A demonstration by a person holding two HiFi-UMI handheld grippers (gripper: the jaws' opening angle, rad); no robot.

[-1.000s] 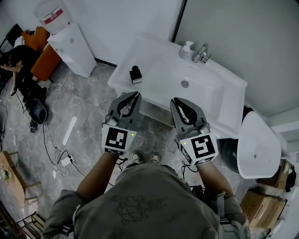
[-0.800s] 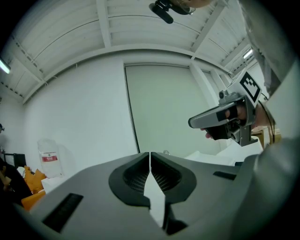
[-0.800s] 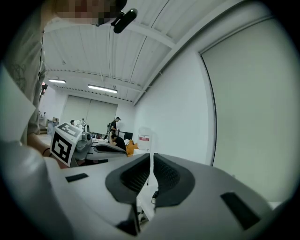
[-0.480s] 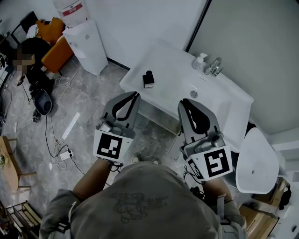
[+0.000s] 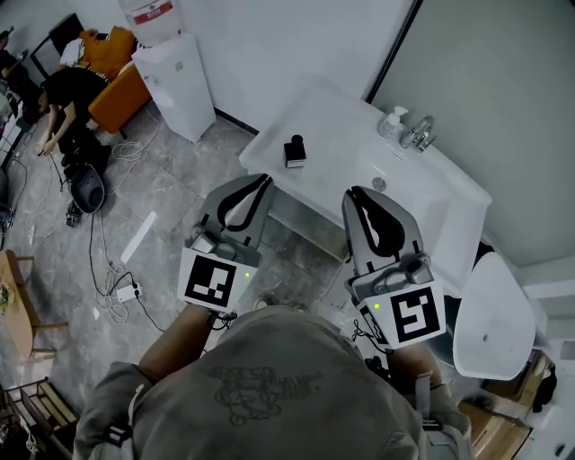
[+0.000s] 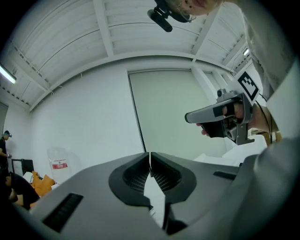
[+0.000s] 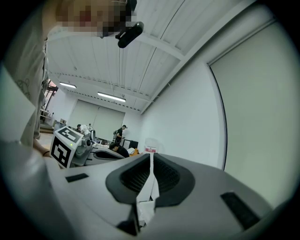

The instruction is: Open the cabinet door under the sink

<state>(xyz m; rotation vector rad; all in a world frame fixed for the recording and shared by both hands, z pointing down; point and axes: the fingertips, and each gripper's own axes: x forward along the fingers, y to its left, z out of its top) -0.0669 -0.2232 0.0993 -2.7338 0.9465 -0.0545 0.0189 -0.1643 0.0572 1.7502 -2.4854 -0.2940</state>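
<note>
The left gripper (image 5: 261, 181) and right gripper (image 5: 353, 194) hover before the sink (image 5: 406, 203), jaws closed on nothing; best to crouch, part one pair, and hook the cabinet door's edge, unseen from above.

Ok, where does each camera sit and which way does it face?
Head view: on the person's head, facing steeply down at sink and floor; shows torso, left tongs, right tongs.
Left gripper view: on the left tongs, tilted up along shut jaws at wall and ceiling; shows the right tongs.
Right gripper view: on the right tongs, tilted up likewise; shows the left tongs' cube.
Shared: all three catch the water bottle.
</note>
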